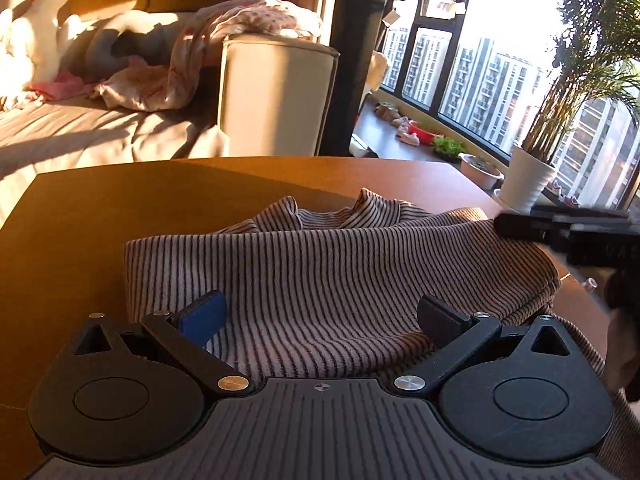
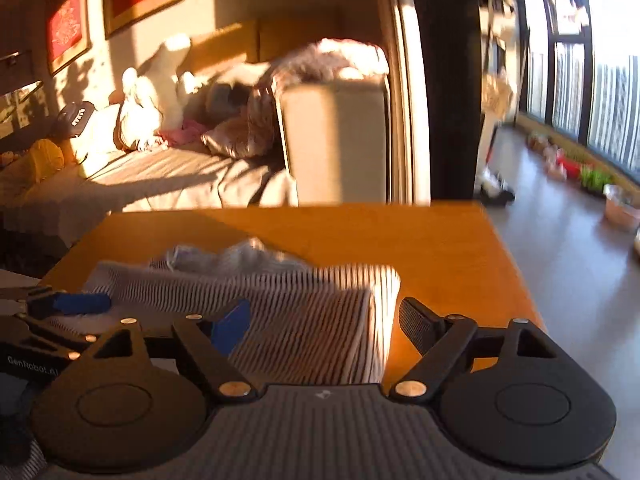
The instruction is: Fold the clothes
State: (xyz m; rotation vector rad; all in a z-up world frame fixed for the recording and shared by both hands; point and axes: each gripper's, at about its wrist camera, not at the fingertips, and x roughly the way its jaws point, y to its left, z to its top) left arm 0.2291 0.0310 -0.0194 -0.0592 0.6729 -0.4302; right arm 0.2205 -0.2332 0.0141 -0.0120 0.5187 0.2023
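Note:
A striped pink-and-dark knit garment (image 1: 320, 264) lies bunched on the wooden table (image 1: 100, 216), its collar toward the far edge. My left gripper (image 1: 320, 320) hangs low over the near part of the cloth, open wide, with the blue pad (image 1: 202, 318) and the black pad (image 1: 440, 320) far apart. In the right wrist view the garment (image 2: 304, 312) is blurred. My right gripper (image 2: 324, 328) stands open with the cloth's right folded edge between its fingers, and the pads are not pressing it. The right gripper (image 1: 520, 226) also shows at the garment's right corner, and the left gripper (image 2: 64, 306) at its left.
Beyond the table stand a sofa (image 1: 276, 92) strewn with clothes and soft toys, a dark pillar (image 1: 360, 56) and big windows. A white pot (image 1: 526, 178) with a palm stands by the table's far right corner. Bare table (image 2: 440, 248) lies beyond and right of the garment.

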